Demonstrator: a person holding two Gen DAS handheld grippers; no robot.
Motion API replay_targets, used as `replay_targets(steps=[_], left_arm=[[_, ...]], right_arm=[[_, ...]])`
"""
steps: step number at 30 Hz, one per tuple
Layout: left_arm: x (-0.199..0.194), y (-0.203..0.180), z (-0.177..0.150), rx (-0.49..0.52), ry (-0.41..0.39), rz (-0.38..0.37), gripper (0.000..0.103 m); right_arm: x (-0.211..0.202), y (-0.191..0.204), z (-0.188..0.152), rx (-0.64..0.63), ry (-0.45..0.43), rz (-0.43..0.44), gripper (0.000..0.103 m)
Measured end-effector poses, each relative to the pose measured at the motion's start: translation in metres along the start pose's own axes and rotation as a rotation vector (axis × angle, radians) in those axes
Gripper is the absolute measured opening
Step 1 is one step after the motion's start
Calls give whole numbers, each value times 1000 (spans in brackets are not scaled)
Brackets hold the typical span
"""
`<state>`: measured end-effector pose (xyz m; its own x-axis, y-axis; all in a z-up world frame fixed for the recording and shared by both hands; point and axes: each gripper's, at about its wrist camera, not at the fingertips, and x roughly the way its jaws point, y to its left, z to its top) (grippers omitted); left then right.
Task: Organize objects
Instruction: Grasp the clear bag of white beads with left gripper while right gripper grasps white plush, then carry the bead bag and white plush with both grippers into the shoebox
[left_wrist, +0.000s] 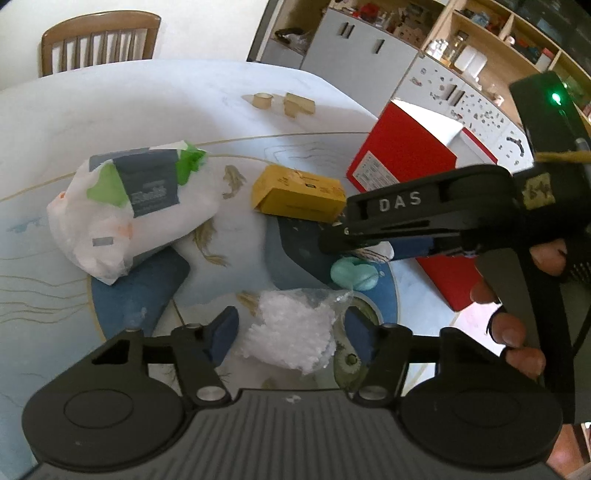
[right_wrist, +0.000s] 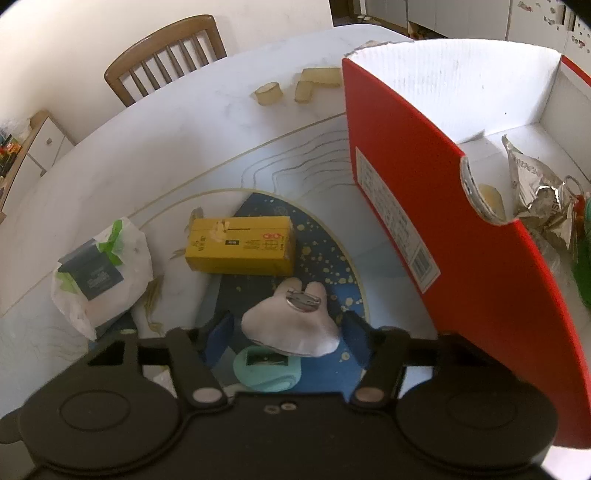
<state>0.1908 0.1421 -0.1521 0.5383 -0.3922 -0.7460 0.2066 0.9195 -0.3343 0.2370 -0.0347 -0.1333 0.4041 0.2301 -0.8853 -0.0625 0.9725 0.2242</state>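
Right now both hands are at the pickup stage, each gripper set around a small item on the table (left_wrist: 110, 96). Nearest, the left gripper (left_wrist: 291, 332) straddles a clear bag of white pellets (left_wrist: 291, 332); its pads look just beside the bag, and whether they press it cannot be told. The right gripper (right_wrist: 290, 334) brackets a white plush toy (right_wrist: 291, 325) with gaps either side, a mint-green object (right_wrist: 267, 369) beneath it. Farther off lie a yellow carton (right_wrist: 240, 247) and a white plastic bag (right_wrist: 99, 273). Next, I judge, comes firm closure, then a lift over the wall of the red box (right_wrist: 424, 206), which already holds foil wrappers.
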Motion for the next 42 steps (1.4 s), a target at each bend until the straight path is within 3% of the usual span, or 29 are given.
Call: replay_targets(steps=[3, 12, 20, 30, 42], left_arm=[[0, -2, -2, 13, 3, 2, 51], [-3, -1, -1, 4, 2, 18, 39], [-15, -1, 1, -11, -14, 44, 36], [-49, -11, 9, -5, -55, 76, 36], [-93, -65, 37, 95, -153, 75, 36]], right_arm=[[0, 0, 0, -5, 1, 1, 53], [-12, -3, 0, -22, -22, 20, 49], [-42, -5, -6, -65, -37, 37, 49], [-96, -7, -19, -133, -96, 126, 49], [-149, -31, -23, -222, -223, 140, 49]])
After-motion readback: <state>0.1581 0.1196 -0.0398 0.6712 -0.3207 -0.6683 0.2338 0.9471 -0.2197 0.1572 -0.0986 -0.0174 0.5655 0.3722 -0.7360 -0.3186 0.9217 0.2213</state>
